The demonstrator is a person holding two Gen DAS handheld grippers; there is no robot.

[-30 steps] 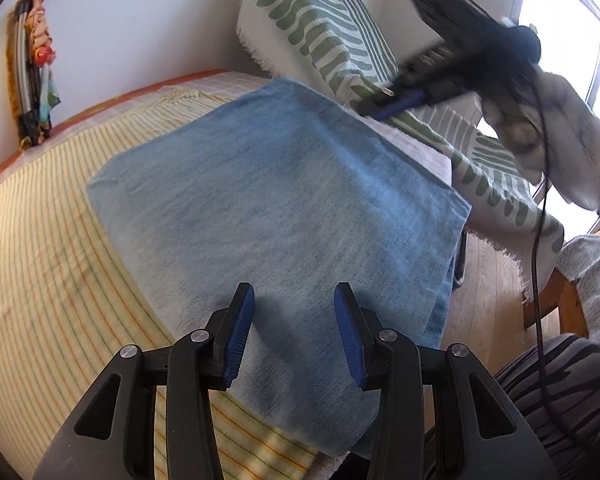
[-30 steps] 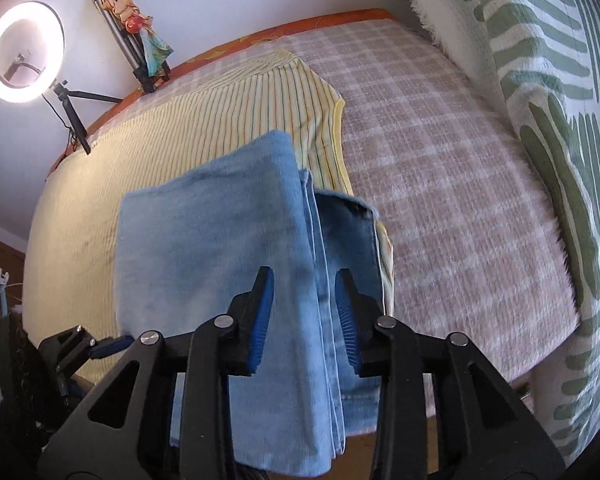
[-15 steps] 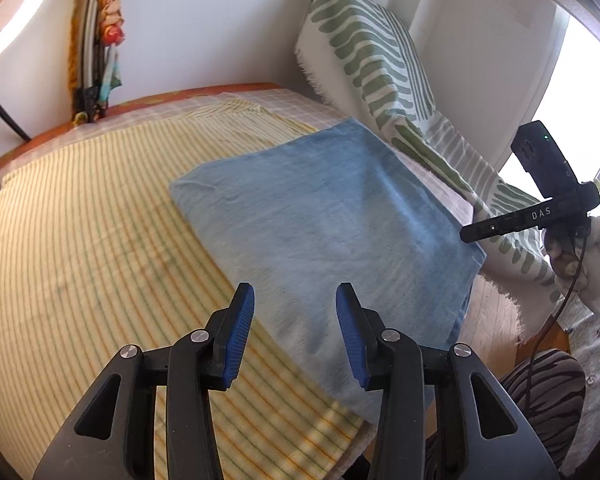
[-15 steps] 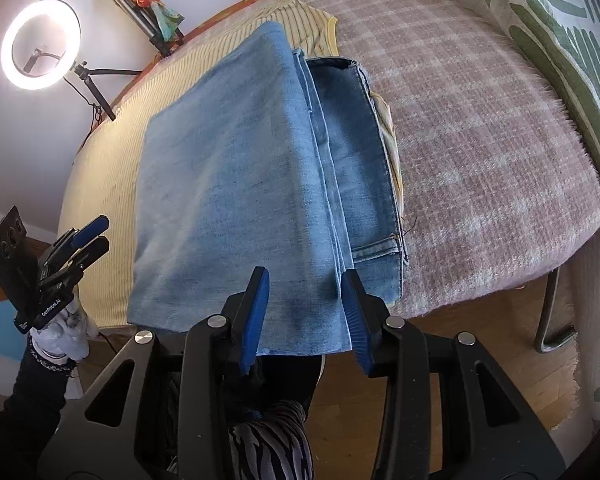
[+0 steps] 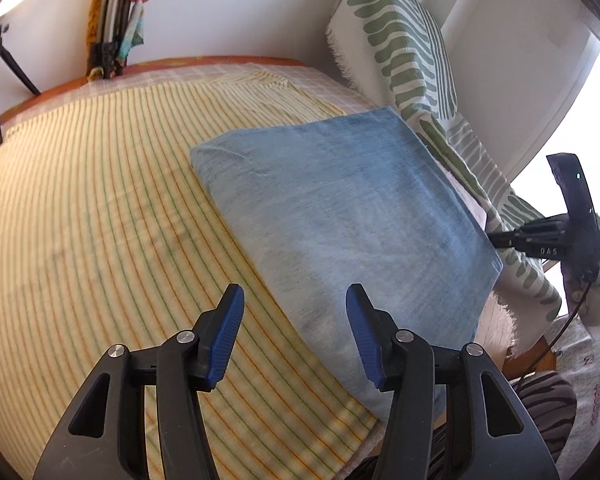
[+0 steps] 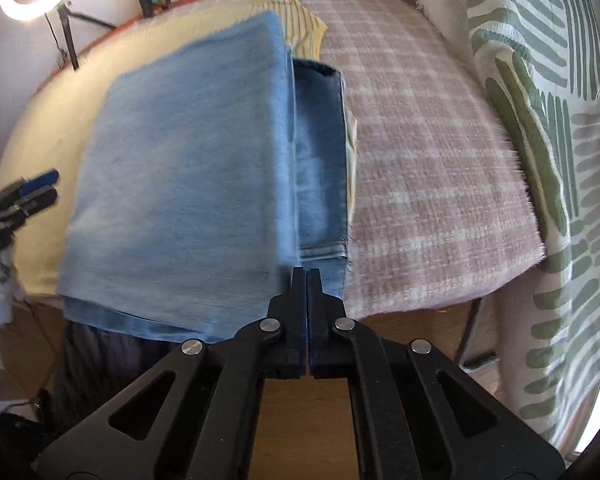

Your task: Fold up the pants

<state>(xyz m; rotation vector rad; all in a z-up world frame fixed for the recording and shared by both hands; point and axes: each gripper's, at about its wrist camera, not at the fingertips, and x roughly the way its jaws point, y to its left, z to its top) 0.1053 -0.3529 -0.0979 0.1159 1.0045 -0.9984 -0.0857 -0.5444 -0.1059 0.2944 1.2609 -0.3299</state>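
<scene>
I judge the folding nearly done. The pants (image 5: 340,216) lie as a flat denim packet on the striped sheet (image 5: 100,220) of the bed, at its near right corner, with their near edge hanging a little over the bed's edge. In the right wrist view a narrower darker layer sticks out from under the top fold on the side toward the checked blanket (image 6: 428,160).

My left gripper (image 5: 295,336) hovers above the near edge of the packet; its jaws are opening, about half apart, with nothing pinched between them. My right gripper (image 6: 305,300) has its jaws fully together just at the packet's near right corner. I see no cloth caught between the pads, though the blur there leaves some doubt.

As I read it, the next move is either a last tidy of that protruding layer or backing both tools away. Tidying would call for reopening the right jaws first.

Writing: on the right gripper's body, seen from the left wrist, I read "DAS" (image 5: 548,251). Nothing else is legible.
</scene>
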